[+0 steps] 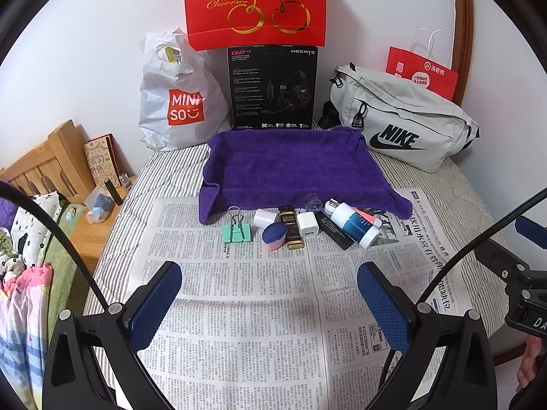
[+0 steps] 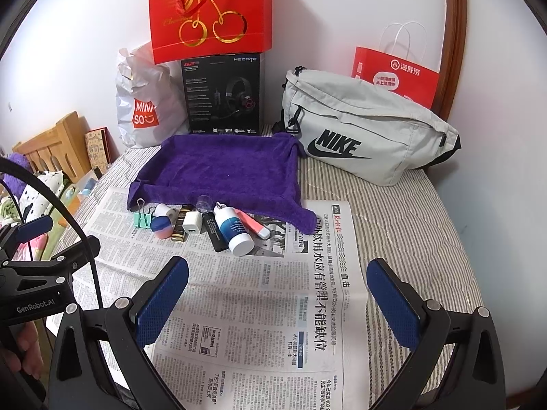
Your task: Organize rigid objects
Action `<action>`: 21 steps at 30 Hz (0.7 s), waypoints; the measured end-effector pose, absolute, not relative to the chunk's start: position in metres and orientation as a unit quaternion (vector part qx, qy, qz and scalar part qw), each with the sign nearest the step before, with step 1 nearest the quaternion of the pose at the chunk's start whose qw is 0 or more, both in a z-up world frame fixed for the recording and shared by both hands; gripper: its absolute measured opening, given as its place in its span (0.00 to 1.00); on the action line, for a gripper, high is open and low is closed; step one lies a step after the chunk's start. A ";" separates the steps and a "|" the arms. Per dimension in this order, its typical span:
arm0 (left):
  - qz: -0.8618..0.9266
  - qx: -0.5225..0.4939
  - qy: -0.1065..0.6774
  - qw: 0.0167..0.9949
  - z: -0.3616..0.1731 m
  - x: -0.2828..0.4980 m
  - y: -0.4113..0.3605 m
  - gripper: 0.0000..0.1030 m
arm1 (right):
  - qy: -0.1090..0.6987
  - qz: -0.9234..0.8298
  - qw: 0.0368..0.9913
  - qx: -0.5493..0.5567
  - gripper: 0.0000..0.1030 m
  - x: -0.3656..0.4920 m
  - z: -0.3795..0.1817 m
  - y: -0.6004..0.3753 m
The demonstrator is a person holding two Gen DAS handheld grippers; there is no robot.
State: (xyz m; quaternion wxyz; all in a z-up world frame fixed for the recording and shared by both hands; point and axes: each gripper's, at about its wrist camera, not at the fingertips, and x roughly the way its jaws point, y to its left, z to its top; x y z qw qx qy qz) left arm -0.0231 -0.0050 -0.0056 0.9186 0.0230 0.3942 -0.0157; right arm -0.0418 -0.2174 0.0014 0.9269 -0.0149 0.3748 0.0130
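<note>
Striped bedding with a newspaper [image 1: 246,307] spread on it, purple towel [image 1: 290,167] behind. Small items sit in a row at the towel's front edge — green binder clip [image 1: 237,230], white charger cube [image 1: 307,224], blue-and-white bottle [image 1: 355,224], dark miniature bottle [image 1: 292,227]. Left gripper [image 1: 270,302] and right gripper [image 2: 277,299] both hover over the paper, jaws spread wide, holding nothing — well short of the row.

Two red gift bags [image 1: 254,3] (one atop box), one purple towel [image 1: 294,167], one binder clip [image 1: 237,230].
</note>
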 end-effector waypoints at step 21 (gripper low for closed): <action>-0.017 0.029 0.396 0.918 -0.005 -0.025 -0.006 1.00 | 0.375 0.014 0.927 -0.016 1.00 -0.045 0.001 -0.216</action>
